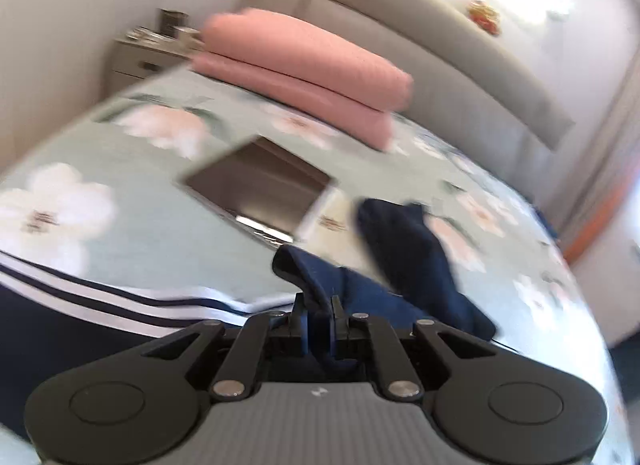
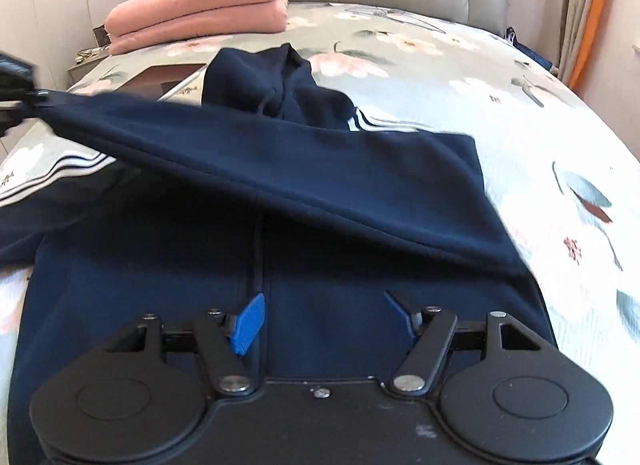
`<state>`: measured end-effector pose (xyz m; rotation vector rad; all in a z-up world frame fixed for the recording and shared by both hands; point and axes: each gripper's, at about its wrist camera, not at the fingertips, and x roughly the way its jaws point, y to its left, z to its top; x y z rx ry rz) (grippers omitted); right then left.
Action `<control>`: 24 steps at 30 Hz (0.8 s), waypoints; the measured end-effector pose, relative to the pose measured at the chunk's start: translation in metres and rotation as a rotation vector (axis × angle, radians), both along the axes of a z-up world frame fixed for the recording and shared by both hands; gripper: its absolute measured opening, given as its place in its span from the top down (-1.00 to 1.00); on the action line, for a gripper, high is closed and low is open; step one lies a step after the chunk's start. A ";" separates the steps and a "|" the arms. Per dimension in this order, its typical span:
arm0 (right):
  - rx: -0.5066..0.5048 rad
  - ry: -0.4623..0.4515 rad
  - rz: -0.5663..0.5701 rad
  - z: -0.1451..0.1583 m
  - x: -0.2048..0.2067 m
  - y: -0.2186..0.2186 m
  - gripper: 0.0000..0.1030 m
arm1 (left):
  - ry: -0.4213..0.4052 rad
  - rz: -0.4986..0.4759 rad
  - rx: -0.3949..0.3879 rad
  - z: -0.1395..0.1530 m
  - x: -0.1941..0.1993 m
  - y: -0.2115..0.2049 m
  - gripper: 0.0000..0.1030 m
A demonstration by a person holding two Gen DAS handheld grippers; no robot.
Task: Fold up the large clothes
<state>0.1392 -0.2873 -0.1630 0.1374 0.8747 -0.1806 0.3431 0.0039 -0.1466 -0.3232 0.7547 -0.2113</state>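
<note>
Navy hoodie [image 2: 168, 265] lies flat mid-bed [image 2: 520, 77], hood toward the headboard, zipper line running straight away from my right gripper [image 2: 320, 317]. Right jaws spread wide, holding nothing, hovering over the hem. My left gripper [image 1: 318, 321] is clenched on a navy sleeve, pulling it taut across the body toward the left edge.

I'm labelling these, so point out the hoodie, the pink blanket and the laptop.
hoodie [image 2: 304, 169]: right wrist view, lifted flap.
pink blanket [image 2: 200, 5]: right wrist view, top fold.
laptop [image 1: 260, 185]: left wrist view, lid.
</note>
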 end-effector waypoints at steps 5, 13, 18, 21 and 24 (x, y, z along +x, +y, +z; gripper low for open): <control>-0.020 -0.017 0.007 -0.003 0.012 0.003 -0.54 | 0.252 0.008 0.178 -0.059 0.007 0.012 0.77; -0.068 -0.068 -0.048 -0.019 0.072 -0.009 0.62 | -0.023 -0.025 0.203 -0.032 -0.043 -0.009 0.61; -0.032 0.037 -0.025 -0.053 0.088 0.001 0.62 | 0.203 -0.123 0.175 -0.079 -0.009 -0.024 0.75; -0.038 0.052 -0.043 -0.038 0.078 0.003 0.62 | 0.163 -0.093 0.094 -0.072 -0.026 0.001 0.84; 0.017 0.008 -0.028 -0.024 0.052 0.002 0.60 | 0.122 -0.034 0.054 -0.057 -0.056 0.036 0.77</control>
